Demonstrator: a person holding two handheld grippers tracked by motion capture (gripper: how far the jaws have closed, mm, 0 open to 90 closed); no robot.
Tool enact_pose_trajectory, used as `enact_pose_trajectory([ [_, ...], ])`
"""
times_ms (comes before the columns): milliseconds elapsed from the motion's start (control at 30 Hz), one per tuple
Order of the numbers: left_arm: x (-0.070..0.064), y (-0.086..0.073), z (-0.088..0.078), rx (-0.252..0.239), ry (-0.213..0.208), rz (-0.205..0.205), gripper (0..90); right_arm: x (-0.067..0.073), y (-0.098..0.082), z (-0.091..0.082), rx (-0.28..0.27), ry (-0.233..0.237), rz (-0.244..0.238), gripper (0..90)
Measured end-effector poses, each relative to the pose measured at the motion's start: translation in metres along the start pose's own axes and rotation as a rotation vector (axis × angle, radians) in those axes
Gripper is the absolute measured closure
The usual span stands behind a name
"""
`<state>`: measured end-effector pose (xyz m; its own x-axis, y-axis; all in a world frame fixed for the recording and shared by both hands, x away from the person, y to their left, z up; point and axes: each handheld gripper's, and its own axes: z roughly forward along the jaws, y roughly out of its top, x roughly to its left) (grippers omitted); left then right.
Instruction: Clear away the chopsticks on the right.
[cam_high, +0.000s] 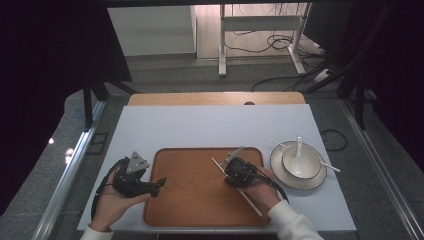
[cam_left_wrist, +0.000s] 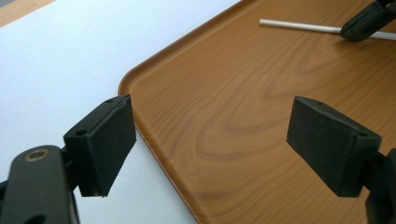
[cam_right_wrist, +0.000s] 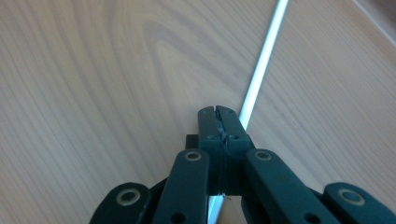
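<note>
held thing: white chopstick (cam_high: 239, 189), thin round stick, lying across the right half of the wooden tray (cam_high: 195, 200)
long axis: runs diagonally in the high view, far end up-left near the tray's middle, near end down-right toward the tray's front right corner
right gripper (cam_high: 231, 170): jaws pressed together on the chopstick (cam_right_wrist: 261, 70); in the right gripper view the stick passes between the closed tips and goes on up-right past them, so the grip sits partway along, nearer the far end than the near end
height: cannot tell whether the stick is resting on the tray or just lifted off it
left gripper (cam_high: 161, 181): jaws spread wide, nothing between them, hovering at the tray's left rim and pointing right toward the middle
left gripper view: the chopstick's far end (cam_left_wrist: 299, 26) shows at top right with the right gripper's tip on it, well apart from the left pads (cam_left_wrist: 109, 142)
nearer hand: right, already on the stick; left is well off and idle
second chopstick (cam_high: 300, 152): lies across the plate (cam_high: 280, 172), off the tray to the right, partly hidden behind the bowl
bowl (cam_high: 312, 167): white, dark rim, sits on the plate, with a white soup spoon (cam_high: 299, 150) standing in it
likely step: moving the gripped chopstick, judged from the grip; the target is unclear
surface: white counter (cam_high: 200, 127) carries the tray and plate, wood edge at the far side
room: grey floor, white desk legs and loose cables behind, dark curtains both sides
</note>
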<state>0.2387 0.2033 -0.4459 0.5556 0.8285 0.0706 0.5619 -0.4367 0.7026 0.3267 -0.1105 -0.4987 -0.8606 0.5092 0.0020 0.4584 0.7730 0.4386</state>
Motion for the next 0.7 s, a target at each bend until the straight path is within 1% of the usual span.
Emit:
enact_pose_trajectory([
  [267, -0.001, 0.0, 0.0, -0.001, 0.002, 0.003, 15.5, -0.005, -0.012, -0.009, 0.001, -0.026, 0.015, 89.9],
  [333, 0.0, 0.0, 0.001, 0.0, 0.004, 0.003, 15.5, -0.005, -0.017, -0.011, 0.008, -0.031, 0.02, 89.9],
  [500, -0.001, 0.0, 0.0, -0.001, 0.003, 0.004, 15.5, -0.008, -0.027, -0.015, 0.014, -0.038, 0.03, 89.9],
  [700, -0.001, 0.0, 0.001, 0.001, 0.003, 0.006, 15.5, -0.01, -0.033, -0.019, 0.021, -0.048, 0.04, 89.9],
])
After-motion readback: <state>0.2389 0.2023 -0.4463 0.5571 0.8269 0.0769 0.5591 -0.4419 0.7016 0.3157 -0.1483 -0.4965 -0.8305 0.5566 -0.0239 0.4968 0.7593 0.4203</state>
